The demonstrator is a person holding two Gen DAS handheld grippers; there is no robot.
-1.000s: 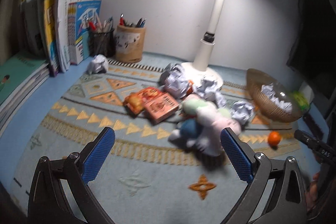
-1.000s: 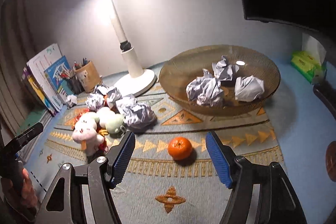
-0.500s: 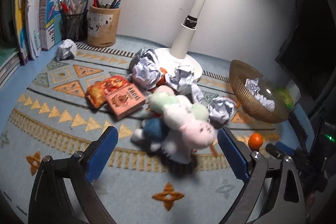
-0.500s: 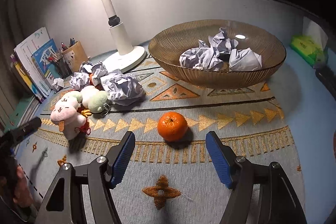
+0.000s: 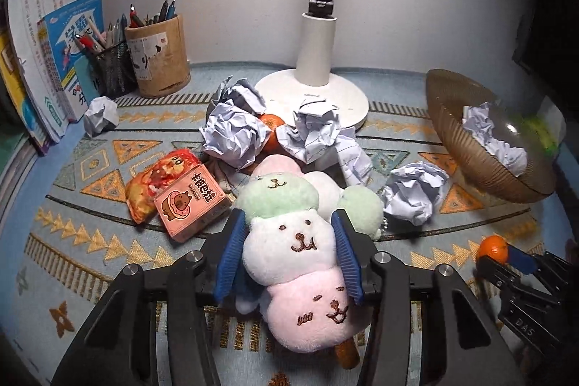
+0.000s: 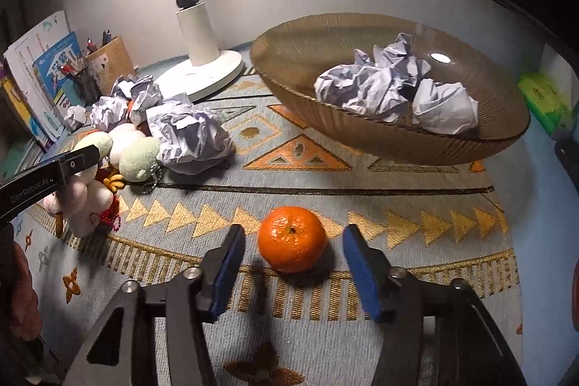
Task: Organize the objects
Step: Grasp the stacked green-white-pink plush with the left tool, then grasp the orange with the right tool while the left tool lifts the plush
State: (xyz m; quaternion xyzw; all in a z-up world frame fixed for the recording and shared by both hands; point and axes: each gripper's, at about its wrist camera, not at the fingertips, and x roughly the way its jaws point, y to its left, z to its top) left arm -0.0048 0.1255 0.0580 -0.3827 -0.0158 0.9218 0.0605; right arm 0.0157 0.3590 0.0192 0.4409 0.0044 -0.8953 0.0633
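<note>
A plush toy with green, white and pink heads lies on the patterned mat. My left gripper is closing on it, and both blue pads press its white head. A small orange sits on the mat between the fingers of my right gripper. Those fingers stand narrow, with a thin gap on each side of the fruit. The left wrist view shows that orange at the tip of the right gripper. A brown bowl behind it holds crumpled paper balls.
Loose paper balls and a second orange crowd the white lamp base. A pink snack box and a red packet lie left of the plush. Pen holders and books line the back left.
Both grippers moved forward and lower. The left jaws went from wide open to pinching the plush. The right jaws narrowed around the orange, which now lies between them.
</note>
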